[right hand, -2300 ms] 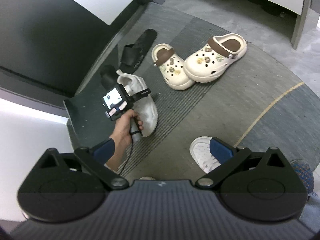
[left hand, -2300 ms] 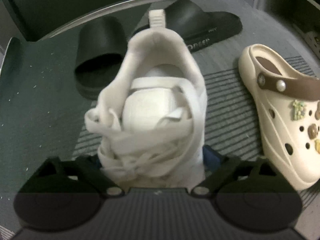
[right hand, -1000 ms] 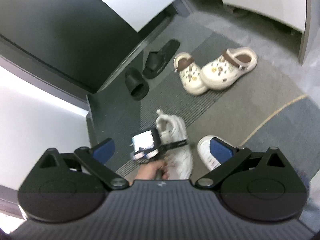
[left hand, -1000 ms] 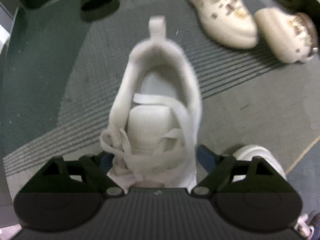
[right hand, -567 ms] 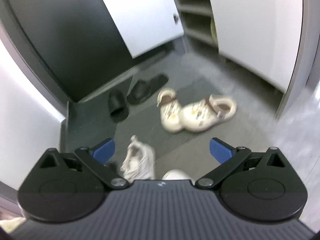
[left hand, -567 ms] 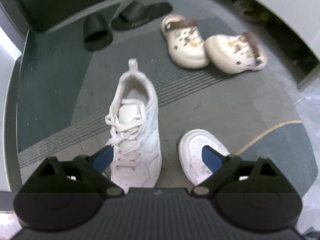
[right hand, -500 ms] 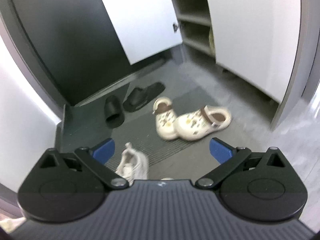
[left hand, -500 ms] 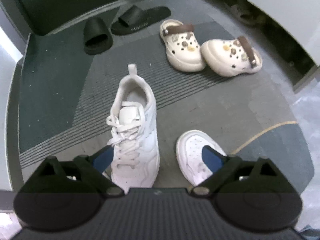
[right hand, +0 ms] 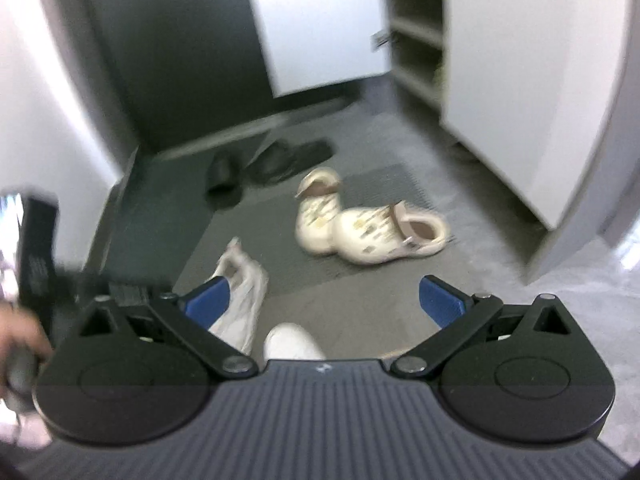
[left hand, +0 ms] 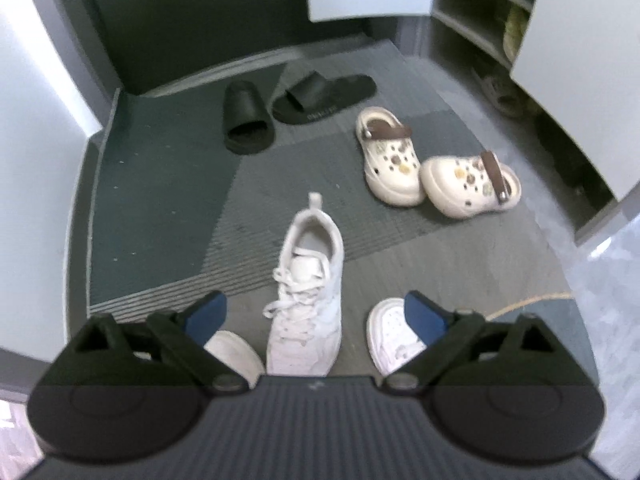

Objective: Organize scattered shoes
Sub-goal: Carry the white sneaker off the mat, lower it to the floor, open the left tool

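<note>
A white lace-up sneaker (left hand: pixel 306 288) stands on the grey mat, heel pointing away from me. My left gripper (left hand: pixel 316 314) hangs open above its toe, holding nothing. A white shoe toe (left hand: pixel 394 332) shows to its right and another white toe (left hand: pixel 234 350) to its left, both partly hidden by the fingers. Two cream clogs with brown straps (left hand: pixel 390 164) (left hand: pixel 470 188) lie further right. Two black slides (left hand: pixel 244 120) (left hand: pixel 324 98) lie at the back. My right gripper (right hand: pixel 324 300) is open and empty, high above the blurred sneaker (right hand: pixel 240 292) and clogs (right hand: pixel 372 232).
An open shoe cabinet with shelves (left hand: pixel 476 28) stands at the right, its white door (left hand: pixel 576 76) swung out. A dark door (left hand: pixel 192 20) closes the back and a white wall (left hand: pixel 36 92) the left. In the right wrist view a hand (right hand: pixel 16 344) holds the left gripper's body (right hand: pixel 38 240).
My left gripper let go of the white sneaker, now standing beside the white toe, and pulled up and back. My right gripper rose and tilted up towards the cabinet.
</note>
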The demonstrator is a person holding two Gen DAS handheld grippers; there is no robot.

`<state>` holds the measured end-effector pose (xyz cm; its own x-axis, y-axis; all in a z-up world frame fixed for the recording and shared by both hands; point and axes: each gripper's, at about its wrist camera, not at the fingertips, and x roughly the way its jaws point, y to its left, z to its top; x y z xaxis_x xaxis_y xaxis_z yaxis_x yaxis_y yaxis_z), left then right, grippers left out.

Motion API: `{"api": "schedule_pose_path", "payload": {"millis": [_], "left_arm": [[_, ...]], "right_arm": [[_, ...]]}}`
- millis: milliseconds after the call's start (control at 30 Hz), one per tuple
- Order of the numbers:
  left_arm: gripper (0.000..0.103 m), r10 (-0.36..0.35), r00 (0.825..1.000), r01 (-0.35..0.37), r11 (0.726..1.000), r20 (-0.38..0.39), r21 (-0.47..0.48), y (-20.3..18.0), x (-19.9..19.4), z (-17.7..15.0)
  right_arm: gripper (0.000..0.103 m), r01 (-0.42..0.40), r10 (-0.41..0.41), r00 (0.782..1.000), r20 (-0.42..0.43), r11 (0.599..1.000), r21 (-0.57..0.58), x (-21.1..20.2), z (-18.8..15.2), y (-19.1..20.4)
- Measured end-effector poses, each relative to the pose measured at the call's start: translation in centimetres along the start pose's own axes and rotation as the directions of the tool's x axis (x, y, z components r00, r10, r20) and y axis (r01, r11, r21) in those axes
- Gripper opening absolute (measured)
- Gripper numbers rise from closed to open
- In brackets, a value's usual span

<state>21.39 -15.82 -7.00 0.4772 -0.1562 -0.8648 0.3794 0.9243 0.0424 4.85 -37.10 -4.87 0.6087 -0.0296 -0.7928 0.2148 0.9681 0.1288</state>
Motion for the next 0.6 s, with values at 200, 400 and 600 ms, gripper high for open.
{"api": "schedule_pose_path", "payload": {"millis": [200, 400, 600], "left_arm": [[0.102, 0.028, 0.993, -0.015, 0.993, 0.111, -0.121, 4.2, -7.3, 2.6], [0.103, 0.042, 0.987, -0.008, 0.977, 0.157, -0.213, 8.2, -13.0, 2.1], [0.103, 0.075, 0.987, -0.031, 0.957, 0.141, -0.289, 10.3, -15.3, 0.0]], "right_arm": [[0.103, 0.015, -0.042, 0.997, -0.06, 0.921, -0.39, 3.2, -2.2, 4.6], [0.103, 0.024, -0.019, 1.0, 0.018, 0.443, -0.896, 8.3, -5.9, 11.3], [0.103, -0.008, 0.056, 0.998, -0.025, -0.289, -0.957, 15.0, -11.1, 15.7]]}}
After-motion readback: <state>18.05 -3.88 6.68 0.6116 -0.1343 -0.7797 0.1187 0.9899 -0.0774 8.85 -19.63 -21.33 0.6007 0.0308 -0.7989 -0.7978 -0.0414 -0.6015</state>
